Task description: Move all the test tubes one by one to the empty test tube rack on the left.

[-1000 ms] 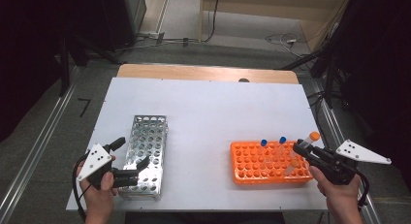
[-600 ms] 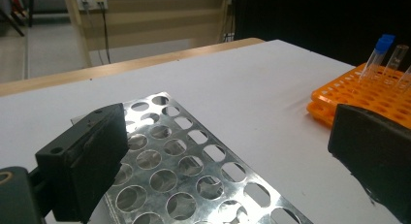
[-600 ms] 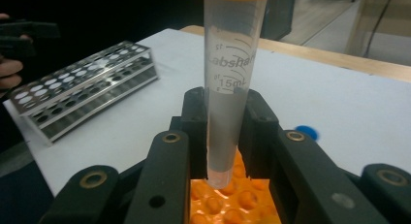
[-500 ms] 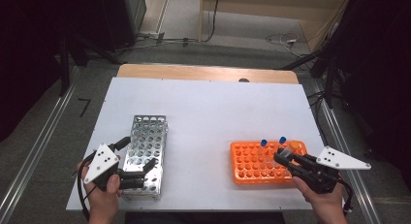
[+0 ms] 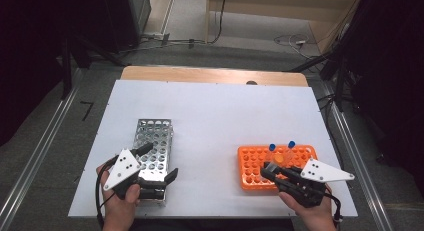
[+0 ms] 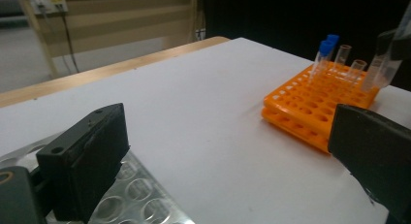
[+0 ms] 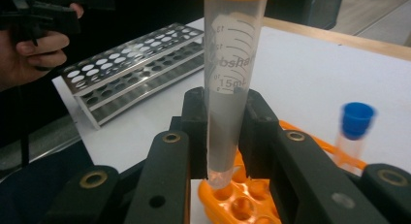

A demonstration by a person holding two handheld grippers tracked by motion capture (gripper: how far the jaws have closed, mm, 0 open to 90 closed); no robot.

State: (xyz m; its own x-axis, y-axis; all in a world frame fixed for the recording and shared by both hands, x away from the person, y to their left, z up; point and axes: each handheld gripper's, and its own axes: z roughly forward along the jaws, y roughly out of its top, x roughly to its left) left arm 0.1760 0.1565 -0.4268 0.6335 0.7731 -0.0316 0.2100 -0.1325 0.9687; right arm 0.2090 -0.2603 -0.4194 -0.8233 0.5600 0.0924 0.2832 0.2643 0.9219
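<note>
1. The right claw (image 7: 225,136) is clamped on a clear tube (image 7: 231,78) with an orange cap, upright, tip just above the holes of the orange rack (image 5: 255,163).
2. The left claw (image 5: 159,166) stands wide and holds nothing, at the near end of the metal rack (image 5: 152,136), left of the orange rack on the desk (image 5: 215,111).
3. Risk: the tapered tube may slip or tilt in the grip.
4. Risk: its tip may catch the orange rack's rim, shifting it or knocking the blue-capped tubes (image 5: 272,147).

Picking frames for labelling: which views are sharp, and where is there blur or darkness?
High view: evenly lit table, dark surroundings, soft detail. Left gripper view: near claw pads blurred, orange rack fairly sharp. Right gripper view: the tube is crisp with readable markings, the blue-capped tube soft.
</note>
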